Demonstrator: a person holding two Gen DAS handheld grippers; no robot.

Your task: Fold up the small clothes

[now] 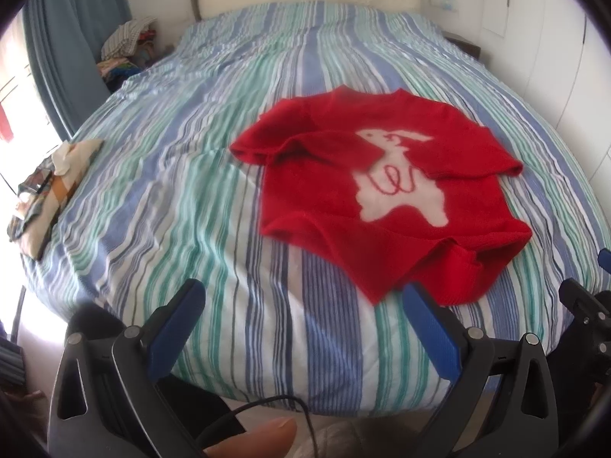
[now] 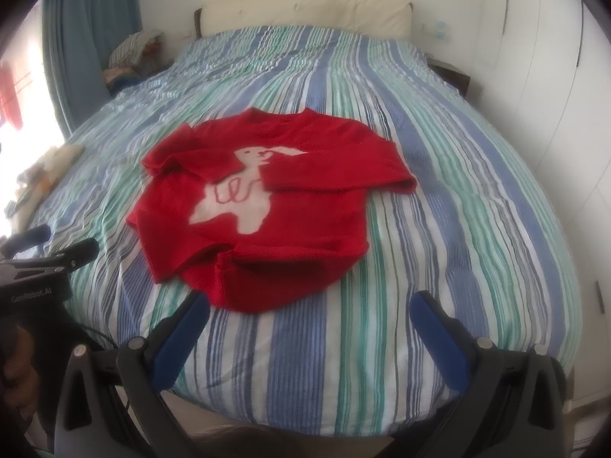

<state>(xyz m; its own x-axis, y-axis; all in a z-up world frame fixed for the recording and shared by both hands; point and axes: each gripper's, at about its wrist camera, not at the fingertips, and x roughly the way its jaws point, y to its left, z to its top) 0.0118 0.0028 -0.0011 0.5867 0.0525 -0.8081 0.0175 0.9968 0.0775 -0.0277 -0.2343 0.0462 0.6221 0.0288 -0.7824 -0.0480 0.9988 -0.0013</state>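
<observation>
A small red sweater (image 1: 385, 198) with a white animal on its chest lies on the striped bed cover (image 1: 183, 206); it also shows in the right wrist view (image 2: 267, 210). Both sleeves are folded in across the front and the hem is rumpled. My left gripper (image 1: 303, 295) is open and empty, held above the bed's near edge, with the hem just beyond its right finger. My right gripper (image 2: 309, 305) is open and empty, with the hem just beyond its left finger. The left gripper also shows at the left of the right wrist view (image 2: 57, 246).
A stack of folded clothes (image 1: 46, 187) lies at the bed's left edge. A pile of clothes (image 1: 126, 45) sits beside the bed by the blue curtain (image 1: 65, 57). A cream headboard (image 2: 305, 11) stands at the far end. White wardrobe doors (image 2: 553, 95) are at right.
</observation>
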